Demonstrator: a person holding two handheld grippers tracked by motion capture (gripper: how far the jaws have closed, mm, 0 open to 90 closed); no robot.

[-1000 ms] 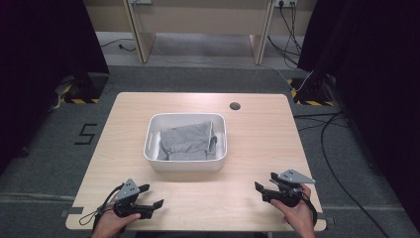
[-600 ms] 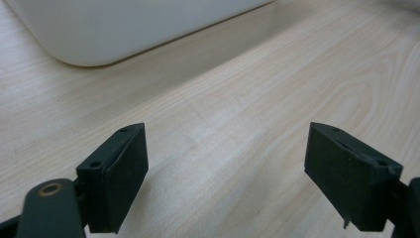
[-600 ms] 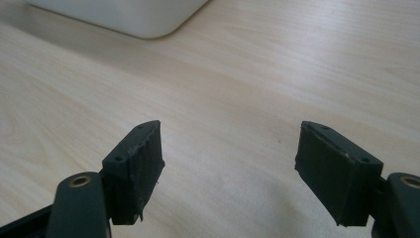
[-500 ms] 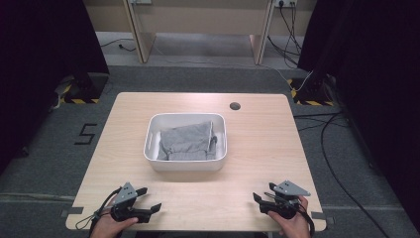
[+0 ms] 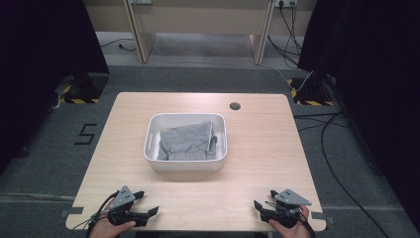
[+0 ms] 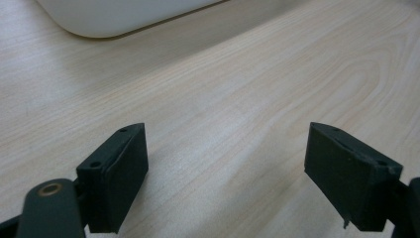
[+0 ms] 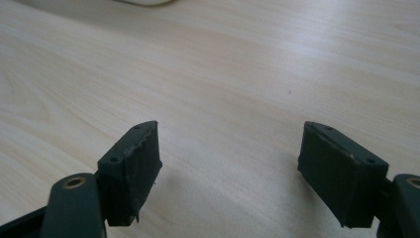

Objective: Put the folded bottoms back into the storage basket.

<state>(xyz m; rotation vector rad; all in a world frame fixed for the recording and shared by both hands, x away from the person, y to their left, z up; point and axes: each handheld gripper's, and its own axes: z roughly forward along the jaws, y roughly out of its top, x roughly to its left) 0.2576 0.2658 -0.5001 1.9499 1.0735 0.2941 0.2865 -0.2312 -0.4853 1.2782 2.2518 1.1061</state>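
A white tub stands at the middle of the wooden table with a folded grey cloth lying inside it. My left gripper rests at the table's near left edge, open, nothing between its jaws. In the left gripper view its two black pads stand wide apart over bare wood, and the white tub's wall shows at the top. My right gripper rests at the near right edge, also open and empty. Its pads are spread over bare table in the right gripper view.
A round cable hole sits in the table's far right part. Cables run over the grey floor to the right. Black curtains flank both sides, and a wooden frame stands beyond the far edge.
Both grippers have drawn back toward the near edge of the table, the right one more than the left. The tub and cloth have not moved.
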